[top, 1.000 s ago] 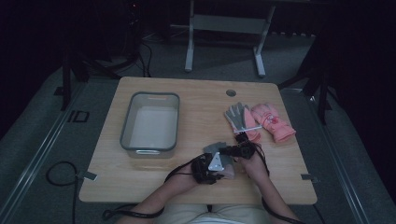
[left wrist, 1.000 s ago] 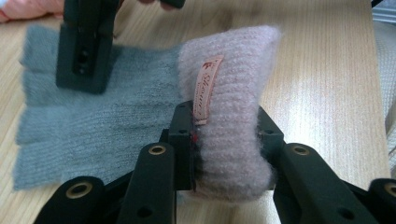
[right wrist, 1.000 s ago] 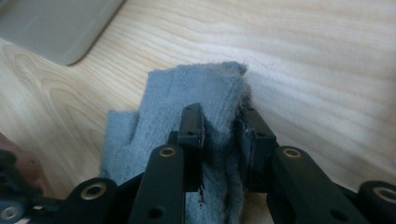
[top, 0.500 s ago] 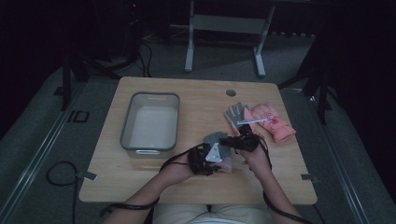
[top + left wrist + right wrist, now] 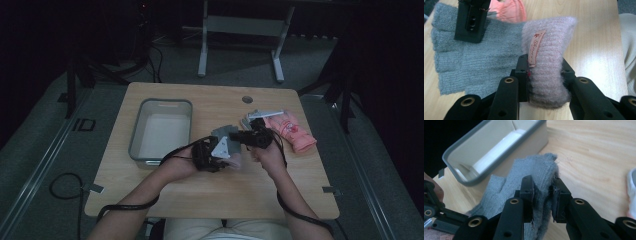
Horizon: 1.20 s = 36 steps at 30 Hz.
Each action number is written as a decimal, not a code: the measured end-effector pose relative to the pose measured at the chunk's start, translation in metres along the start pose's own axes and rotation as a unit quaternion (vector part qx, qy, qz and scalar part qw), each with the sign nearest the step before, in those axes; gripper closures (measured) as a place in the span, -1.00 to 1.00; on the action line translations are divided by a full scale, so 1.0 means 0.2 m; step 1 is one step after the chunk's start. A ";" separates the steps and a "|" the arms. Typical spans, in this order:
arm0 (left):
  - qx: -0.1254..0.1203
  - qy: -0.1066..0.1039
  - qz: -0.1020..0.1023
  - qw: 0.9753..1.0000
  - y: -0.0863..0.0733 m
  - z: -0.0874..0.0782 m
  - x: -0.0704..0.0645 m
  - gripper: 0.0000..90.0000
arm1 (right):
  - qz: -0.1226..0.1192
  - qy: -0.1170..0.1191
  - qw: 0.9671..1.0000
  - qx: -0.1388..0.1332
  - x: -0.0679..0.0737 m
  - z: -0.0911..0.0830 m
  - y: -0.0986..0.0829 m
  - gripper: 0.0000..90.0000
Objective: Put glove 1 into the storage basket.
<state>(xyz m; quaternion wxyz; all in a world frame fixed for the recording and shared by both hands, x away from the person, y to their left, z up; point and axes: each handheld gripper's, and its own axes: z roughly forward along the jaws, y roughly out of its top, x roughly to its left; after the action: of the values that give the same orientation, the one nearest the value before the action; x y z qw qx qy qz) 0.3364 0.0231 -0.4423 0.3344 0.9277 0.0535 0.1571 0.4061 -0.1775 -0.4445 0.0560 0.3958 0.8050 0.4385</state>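
A pale pink knitted glove point(image 5: 549, 62) with a sewn label is clamped by its cuff in my left gripper point(image 5: 544, 75), near the table's middle point(image 5: 227, 150). Beside it lies a grey fingerless glove point(image 5: 474, 60). My right gripper point(image 5: 542, 188) is shut on a bunched fold of that grey glove point(image 5: 539, 170), which lifts off the wood. In the high view the right gripper point(image 5: 241, 136) sits just right of the left one, with the grey glove point(image 5: 224, 132) between them and the bin. A coral pink glove point(image 5: 292, 132) lies flat to the right.
A grey rectangular bin point(image 5: 137, 135) stands on the left half of the wooden table point(image 5: 200, 195), close to the grey glove in the right gripper view point(image 5: 469, 180). Cables trail from both grippers over the near edge. A round grommet hole point(image 5: 247, 99) is at the back.
The right gripper has moved left from beside the coral glove, dragging the grey glove toward the bin. The left gripper stayed near the middle with the pale pink glove.
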 end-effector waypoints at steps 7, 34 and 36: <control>0.008 0.018 0.011 1.000 -0.03 -0.11 0.08 0.52 | -0.017 0.004 1.000 -0.008 0.06 0.04 0.13 0.66; 0.038 0.054 -0.007 0.998 -0.39 -0.44 0.29 0.50 | -0.052 0.041 0.998 -0.015 0.35 0.40 0.46 0.66; 0.043 0.055 -0.010 0.998 -0.43 -0.45 0.29 0.50 | -0.057 0.044 0.997 -0.012 0.39 0.45 0.47 0.66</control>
<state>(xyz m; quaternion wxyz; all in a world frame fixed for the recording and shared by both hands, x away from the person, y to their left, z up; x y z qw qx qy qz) 0.3630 0.1547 -0.4167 0.2926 0.9304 0.0876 0.2027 0.4483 -0.0369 -0.4082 0.0503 0.3292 0.8223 0.4614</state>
